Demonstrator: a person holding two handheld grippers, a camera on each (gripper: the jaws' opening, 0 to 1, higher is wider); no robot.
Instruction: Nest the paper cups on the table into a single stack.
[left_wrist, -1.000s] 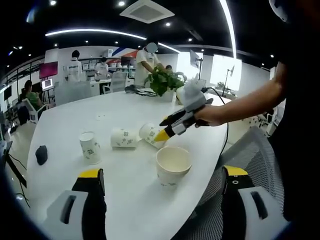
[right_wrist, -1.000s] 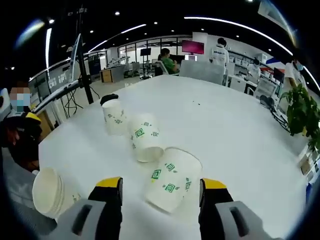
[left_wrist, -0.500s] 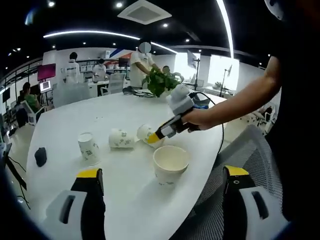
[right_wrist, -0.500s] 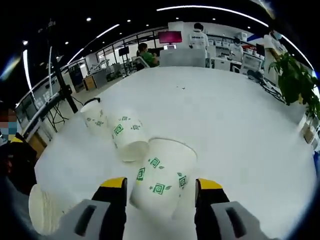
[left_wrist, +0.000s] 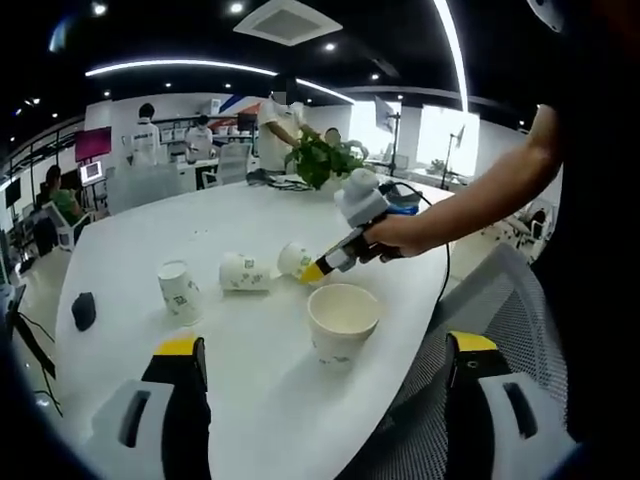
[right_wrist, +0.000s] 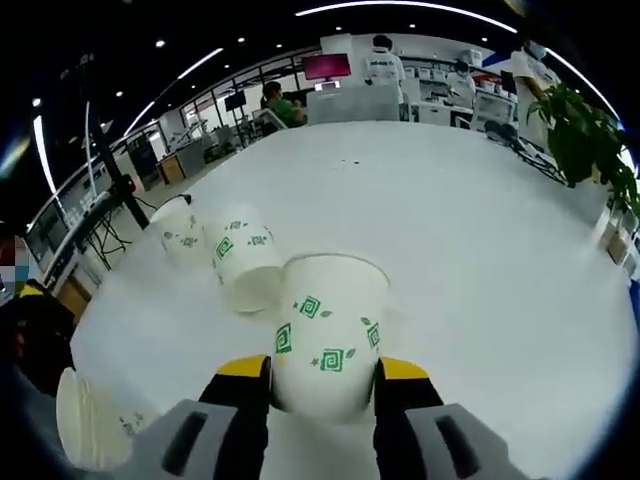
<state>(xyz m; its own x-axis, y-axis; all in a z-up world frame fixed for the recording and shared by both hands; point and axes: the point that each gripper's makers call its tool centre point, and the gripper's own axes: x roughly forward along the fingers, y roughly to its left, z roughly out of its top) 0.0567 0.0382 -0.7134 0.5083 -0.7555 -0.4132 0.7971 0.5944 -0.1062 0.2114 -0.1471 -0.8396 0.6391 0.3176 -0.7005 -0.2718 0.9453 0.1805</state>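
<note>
The left claw (left_wrist: 325, 365) has two grey jaws with black inner faces and yellow tips. The right claw (right_wrist: 322, 372) has the same form: grey jaws, yellow tips. In the left gripper view it has a pale grey body with a black cable, and the person wears dark clothing (left_wrist: 600, 250).

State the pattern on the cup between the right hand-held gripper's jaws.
White cup printed with green square-spiral motifs, clearest in the right gripper view.
</note>
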